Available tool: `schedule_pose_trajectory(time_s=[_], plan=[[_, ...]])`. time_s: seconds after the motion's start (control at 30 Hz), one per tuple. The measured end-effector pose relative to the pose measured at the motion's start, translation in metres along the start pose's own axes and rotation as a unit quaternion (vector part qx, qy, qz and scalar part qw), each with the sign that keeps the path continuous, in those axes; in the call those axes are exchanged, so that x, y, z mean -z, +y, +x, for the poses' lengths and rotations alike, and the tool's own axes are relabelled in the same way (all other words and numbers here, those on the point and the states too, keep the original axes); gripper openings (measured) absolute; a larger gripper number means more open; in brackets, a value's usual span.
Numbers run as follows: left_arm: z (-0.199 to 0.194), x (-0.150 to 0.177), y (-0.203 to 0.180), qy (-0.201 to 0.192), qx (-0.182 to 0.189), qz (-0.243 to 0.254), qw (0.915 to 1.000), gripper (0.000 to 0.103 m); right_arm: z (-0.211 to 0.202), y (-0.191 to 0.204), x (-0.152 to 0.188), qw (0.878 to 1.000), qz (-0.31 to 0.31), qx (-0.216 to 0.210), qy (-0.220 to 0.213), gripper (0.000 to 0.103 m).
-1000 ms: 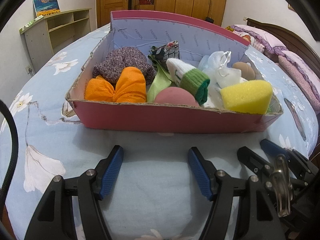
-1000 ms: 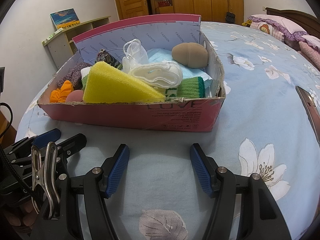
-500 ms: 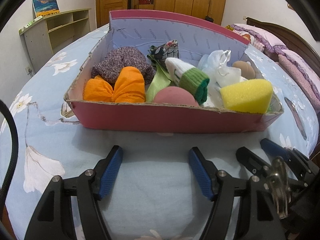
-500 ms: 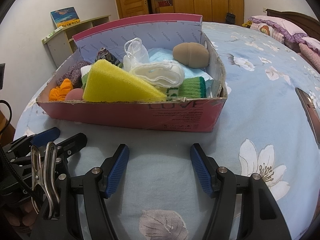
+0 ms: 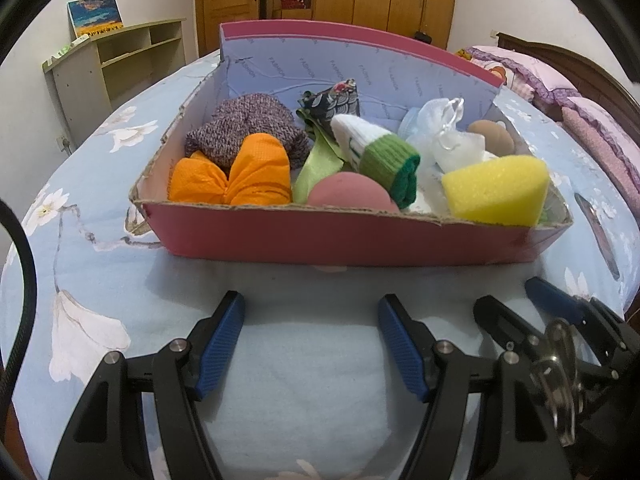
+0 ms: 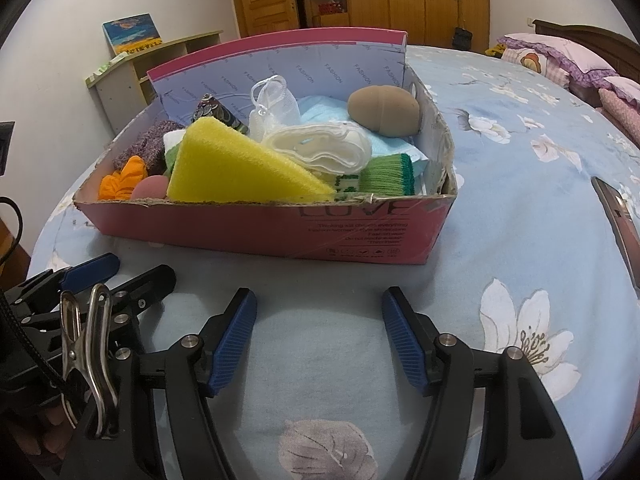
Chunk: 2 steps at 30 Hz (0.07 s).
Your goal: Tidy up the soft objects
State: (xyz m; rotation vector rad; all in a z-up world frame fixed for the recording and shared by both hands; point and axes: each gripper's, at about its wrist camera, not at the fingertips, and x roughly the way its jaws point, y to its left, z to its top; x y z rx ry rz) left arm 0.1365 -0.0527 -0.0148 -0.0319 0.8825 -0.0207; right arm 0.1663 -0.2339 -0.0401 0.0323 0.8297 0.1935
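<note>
A pink cardboard box [image 5: 340,240] [image 6: 280,232] stands on the blue flowered bedspread, full of soft things: an orange cloth [image 5: 236,176], a purple knit [image 5: 244,124], a pink sponge ball [image 5: 348,196], a green-cuffed white sock [image 5: 380,152], a yellow sponge [image 5: 496,188] [image 6: 236,172], a white mesh bag [image 6: 276,108], a folded white cloth [image 6: 324,148] and a tan pad [image 6: 384,110]. My left gripper [image 5: 312,340] is open and empty in front of the box. My right gripper [image 6: 316,336] is open and empty beside it, to its right.
A phone [image 6: 620,220] lies on the bed to the right of the box. Pillows [image 6: 560,56] lie at the far right. A low shelf unit [image 5: 120,68] stands by the wall at the left, with wooden wardrobes behind.
Both views have shifted very slightly; the box and its contents have not moved and both grippers stay open.
</note>
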Motion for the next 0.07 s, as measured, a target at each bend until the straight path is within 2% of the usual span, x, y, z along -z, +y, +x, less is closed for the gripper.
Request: schedule_pose_trajectory(time_s=[0.07], plan=[[-0.0004,-0.0004,-0.0003,-0.001,0.001,-0.002,1.0000,0.073,0.0000,-0.0007,-0.0003,1.000,0.001,-0.003,0.000,0.069]])
